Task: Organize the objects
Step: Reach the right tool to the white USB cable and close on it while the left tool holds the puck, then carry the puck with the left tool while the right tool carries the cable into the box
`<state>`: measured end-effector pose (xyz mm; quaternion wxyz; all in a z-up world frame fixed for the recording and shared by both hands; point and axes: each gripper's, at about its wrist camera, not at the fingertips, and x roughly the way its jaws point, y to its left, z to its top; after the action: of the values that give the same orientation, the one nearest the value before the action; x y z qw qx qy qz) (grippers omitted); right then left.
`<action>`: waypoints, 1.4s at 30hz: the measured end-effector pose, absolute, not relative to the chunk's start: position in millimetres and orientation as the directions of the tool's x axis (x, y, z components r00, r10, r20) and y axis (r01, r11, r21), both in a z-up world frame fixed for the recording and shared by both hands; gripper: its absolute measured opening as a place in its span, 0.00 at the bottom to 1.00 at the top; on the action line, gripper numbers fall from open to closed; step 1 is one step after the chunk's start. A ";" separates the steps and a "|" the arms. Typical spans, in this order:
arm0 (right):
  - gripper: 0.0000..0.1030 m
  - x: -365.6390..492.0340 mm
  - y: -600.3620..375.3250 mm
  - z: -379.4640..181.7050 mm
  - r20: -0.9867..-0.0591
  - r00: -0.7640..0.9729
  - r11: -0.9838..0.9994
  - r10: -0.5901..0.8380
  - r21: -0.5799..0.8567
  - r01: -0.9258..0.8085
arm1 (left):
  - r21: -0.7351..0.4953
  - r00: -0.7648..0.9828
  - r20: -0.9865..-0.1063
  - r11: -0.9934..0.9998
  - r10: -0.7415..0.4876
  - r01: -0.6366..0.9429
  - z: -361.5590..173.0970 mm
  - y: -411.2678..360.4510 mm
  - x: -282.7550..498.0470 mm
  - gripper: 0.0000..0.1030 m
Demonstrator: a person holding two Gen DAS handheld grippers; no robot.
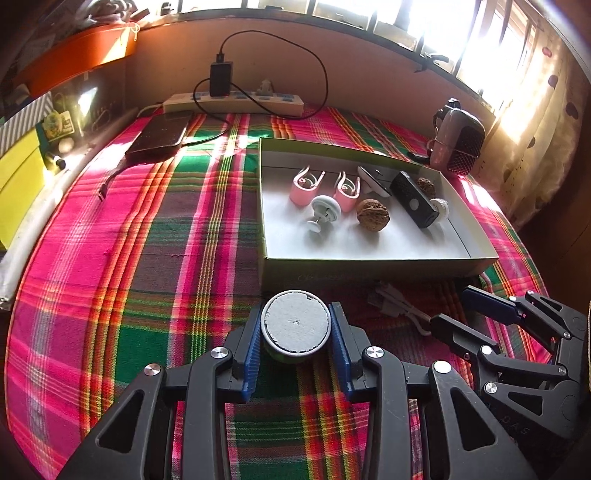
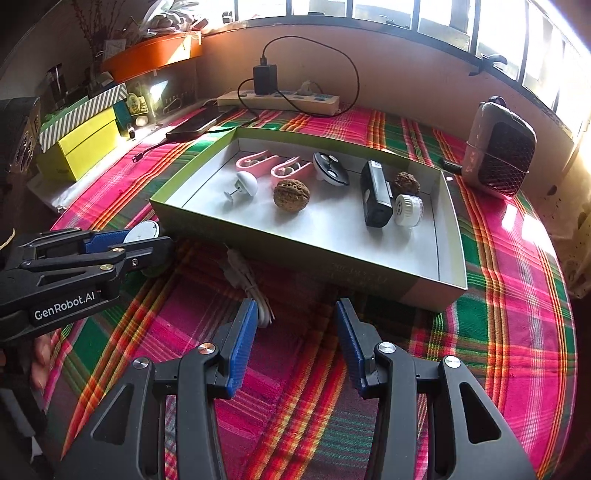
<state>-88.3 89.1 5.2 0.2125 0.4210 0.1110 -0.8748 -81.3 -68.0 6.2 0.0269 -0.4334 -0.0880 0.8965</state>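
Left tool (image 1: pixel 295 328) pinches a round white-topped jar (image 1: pixel 295 322), its body mostly hidden; right tool (image 2: pixel 297 343) spread, empty, white cable (image 2: pixel 255 295) half-hidden ahead.

Walnut (image 2: pixel 291 195) in box (image 2: pixel 448 236).

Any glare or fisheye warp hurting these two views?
Left wrist: windows blown out at upper right, a sun patch on the plaid cloth, edges bowed; the box stays sharp. Right wrist: windows blown out along the top, glare on the cloth at right, left corner dark.
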 end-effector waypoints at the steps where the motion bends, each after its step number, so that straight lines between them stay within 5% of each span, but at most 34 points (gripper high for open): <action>1: 0.44 -89.0 86.5 5.4 -0.782 -0.551 -0.880 -0.290 -0.008 0.474 | -0.181 -0.623 -0.773 -0.983 0.123 0.031 6.4 -70.3 -79.4 0.31; 27: 0.43 -103.5 50.7 -8.9 -0.800 -0.500 -0.833 -0.331 -0.001 0.554 | -0.197 -0.621 -0.776 -0.978 0.115 0.065 3.5 -87.2 -72.5 0.31; 36: 0.23 -100.9 47.7 -8.3 -0.792 -0.507 -0.820 -0.341 -0.012 0.572 | -0.187 -0.612 -0.784 -0.980 0.102 0.076 0.6 -89.0 -72.2 0.30; 42: 0.21 -99.2 46.4 -8.2 -0.789 -0.510 -0.819 -0.341 -0.017 0.574 | -0.180 -0.612 -0.785 -0.981 0.097 0.075 0.4 -88.5 -71.7 0.30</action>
<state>-99.2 46.4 -8.2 0.2668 0.4167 0.1397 -0.8577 -71.7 -88.5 0.4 0.0062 -0.4404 -0.0978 0.8925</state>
